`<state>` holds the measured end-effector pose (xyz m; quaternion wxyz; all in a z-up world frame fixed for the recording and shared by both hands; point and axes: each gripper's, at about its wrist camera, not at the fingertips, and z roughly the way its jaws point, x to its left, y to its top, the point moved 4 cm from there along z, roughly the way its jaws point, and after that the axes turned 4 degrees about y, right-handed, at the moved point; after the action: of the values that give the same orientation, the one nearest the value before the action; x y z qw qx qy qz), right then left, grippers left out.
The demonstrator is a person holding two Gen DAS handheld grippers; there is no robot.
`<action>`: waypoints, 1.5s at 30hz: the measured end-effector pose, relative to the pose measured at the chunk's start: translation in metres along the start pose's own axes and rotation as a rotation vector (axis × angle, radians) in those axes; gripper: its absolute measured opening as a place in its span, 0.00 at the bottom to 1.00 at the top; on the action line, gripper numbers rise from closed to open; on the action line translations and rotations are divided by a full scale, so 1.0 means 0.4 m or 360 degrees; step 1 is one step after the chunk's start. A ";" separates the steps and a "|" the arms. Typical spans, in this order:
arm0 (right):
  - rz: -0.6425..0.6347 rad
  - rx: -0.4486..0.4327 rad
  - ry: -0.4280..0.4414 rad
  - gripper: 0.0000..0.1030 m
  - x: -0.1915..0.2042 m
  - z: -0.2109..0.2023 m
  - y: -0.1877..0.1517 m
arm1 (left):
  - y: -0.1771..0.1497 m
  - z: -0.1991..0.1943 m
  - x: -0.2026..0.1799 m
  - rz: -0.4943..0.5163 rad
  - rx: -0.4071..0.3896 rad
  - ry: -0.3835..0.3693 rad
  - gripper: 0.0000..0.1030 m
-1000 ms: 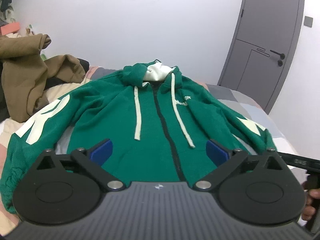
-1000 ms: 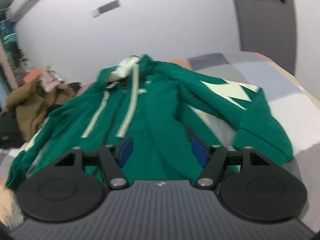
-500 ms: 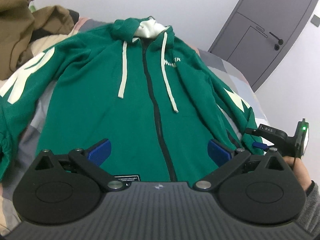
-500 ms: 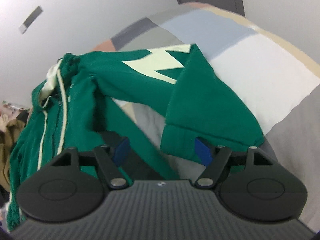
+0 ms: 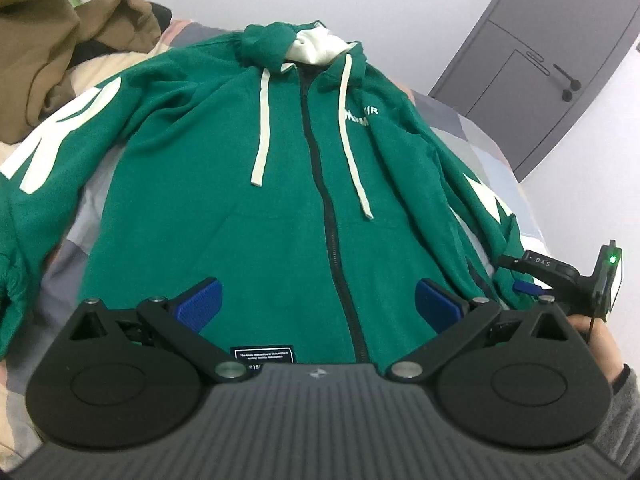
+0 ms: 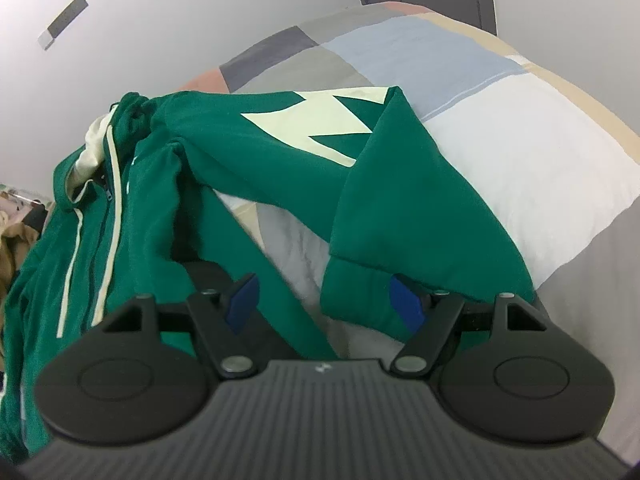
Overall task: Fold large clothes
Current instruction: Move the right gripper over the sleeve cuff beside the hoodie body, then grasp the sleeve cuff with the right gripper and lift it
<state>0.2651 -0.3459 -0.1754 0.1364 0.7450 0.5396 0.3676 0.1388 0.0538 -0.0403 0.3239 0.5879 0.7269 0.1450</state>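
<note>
A green zip hoodie (image 5: 280, 208) with white drawstrings lies face up and spread on the bed, hood at the far end. My left gripper (image 5: 318, 304) is open above its bottom hem, near the zipper. My right gripper (image 6: 324, 304) is open just over the cuff of the hoodie's right sleeve (image 6: 384, 216), which carries a cream zigzag print; its right pad is at the cuff edge. The right gripper also shows in the left wrist view (image 5: 532, 286), at the sleeve end.
A patchwork bedspread (image 6: 500, 152) covers the bed. A heap of brown clothes (image 5: 52, 36) lies at the far left. A grey door (image 5: 552, 68) stands at the far right behind the bed.
Both grippers have moved in closer and tilted down. The left one came over the hem; the right one swung right and lowered onto the sleeve cuff.
</note>
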 end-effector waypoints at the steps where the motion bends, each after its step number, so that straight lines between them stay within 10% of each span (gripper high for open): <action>1: -0.0018 -0.0001 -0.0008 0.71 0.003 0.002 0.001 | 0.001 0.002 0.000 0.0003 -0.0011 0.0011 1.00; 13: -0.0317 -0.0153 -0.0188 0.81 0.027 0.009 0.031 | -0.010 0.084 0.018 0.0111 -0.0087 -0.0012 1.00; 23: -0.0737 0.0030 -0.0366 0.83 0.052 0.118 -0.023 | -0.018 0.148 0.042 0.0172 -0.0193 0.0100 1.00; 29: -0.0779 -0.0021 -0.0466 0.31 0.062 0.102 -0.004 | -0.016 0.215 0.073 0.0195 -0.0173 0.0173 1.00; 45: -0.0093 -0.0560 -0.0706 0.17 -0.279 -0.039 0.299 | -0.023 0.338 0.033 0.0311 -0.0174 0.0207 1.00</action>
<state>0.3220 -0.4952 -0.1374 0.3891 0.7562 0.4457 0.2795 0.2172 0.0408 -0.1508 0.2920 0.6267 0.6767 0.2531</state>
